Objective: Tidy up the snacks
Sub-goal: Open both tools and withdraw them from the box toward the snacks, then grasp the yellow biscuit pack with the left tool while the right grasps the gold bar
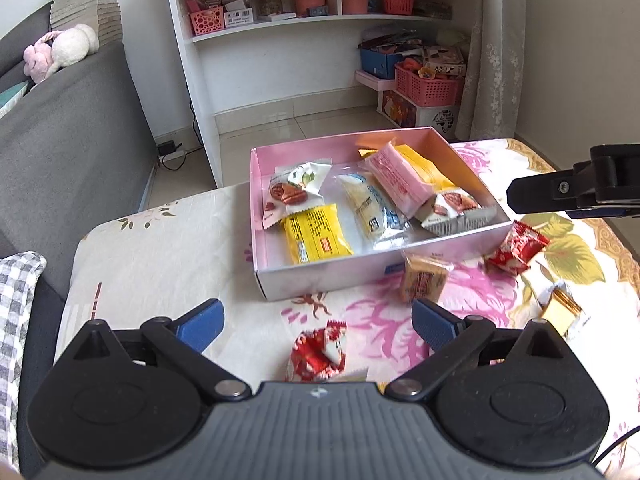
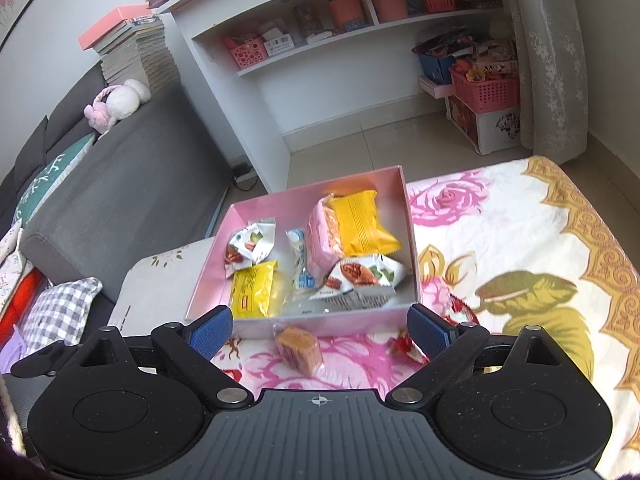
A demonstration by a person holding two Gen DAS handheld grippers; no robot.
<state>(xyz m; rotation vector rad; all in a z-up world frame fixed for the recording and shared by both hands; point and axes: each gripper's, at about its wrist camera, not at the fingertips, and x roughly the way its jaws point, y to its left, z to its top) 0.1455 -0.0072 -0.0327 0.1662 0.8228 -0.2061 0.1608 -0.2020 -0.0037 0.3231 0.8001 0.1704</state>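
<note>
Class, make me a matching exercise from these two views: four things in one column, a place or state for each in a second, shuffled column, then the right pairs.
Things
1. pink box
2. brown cake snack
3. plush toy
4. left gripper

Places or states
A. on top of the grey sofa's back
B. open, nothing between its fingers
C. on the floral cloth, holding several packets
D. on the cloth just outside the box's near wall

Pairs: 1-C, 2-D, 3-A, 4-B

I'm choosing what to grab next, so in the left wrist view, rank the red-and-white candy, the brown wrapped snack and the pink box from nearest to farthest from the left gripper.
1. Red-and-white candy: on the cloth between the open left gripper's fingers.
2. Brown wrapped snack: ahead, just past the right finger.
3. Pink box: farther ahead, centre, already holding snacks.
</note>
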